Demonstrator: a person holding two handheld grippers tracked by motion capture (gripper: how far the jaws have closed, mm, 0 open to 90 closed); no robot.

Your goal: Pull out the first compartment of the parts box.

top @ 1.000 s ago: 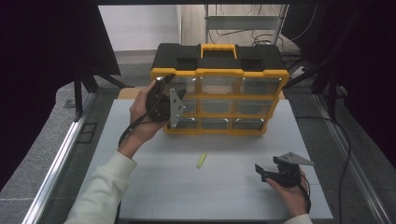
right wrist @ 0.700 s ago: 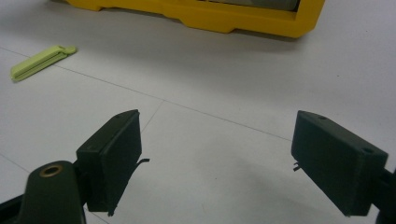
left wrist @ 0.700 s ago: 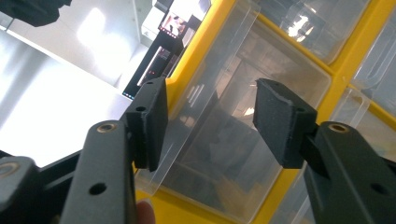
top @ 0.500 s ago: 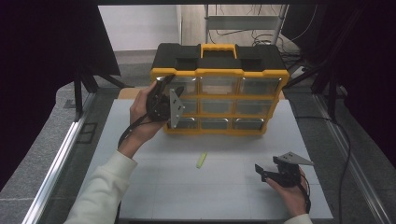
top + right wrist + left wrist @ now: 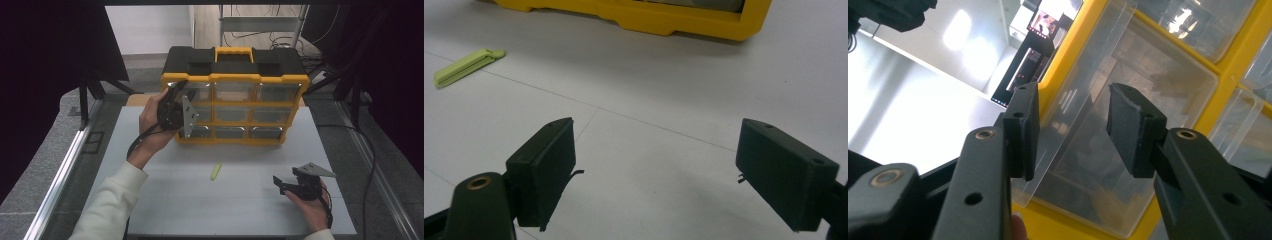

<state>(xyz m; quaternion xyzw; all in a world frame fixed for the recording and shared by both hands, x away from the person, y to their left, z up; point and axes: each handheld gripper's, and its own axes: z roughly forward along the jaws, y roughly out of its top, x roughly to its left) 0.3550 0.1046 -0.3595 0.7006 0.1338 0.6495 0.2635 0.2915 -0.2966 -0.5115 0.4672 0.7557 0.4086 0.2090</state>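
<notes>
Left gripper [image 5: 1073,132], jaws apart, straddles clear plastic drawer [image 5: 1128,130] front in yellow-black organizer box [image 5: 235,95], likely to pull; right gripper [image 5: 295,187] idles with jaws spread wide over white bench [image 5: 200,210]

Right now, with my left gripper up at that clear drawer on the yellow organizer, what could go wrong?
1. The left gripper is open around the clear drawer's thin front lip; the smooth plastic may slip out when pulled.
2. The organizer stands upright and nothing braces it; a hard tug might drag or tip it forward.
3. The right gripper hovers open, apart from the green clip, too far to steady anything quickly.
</notes>
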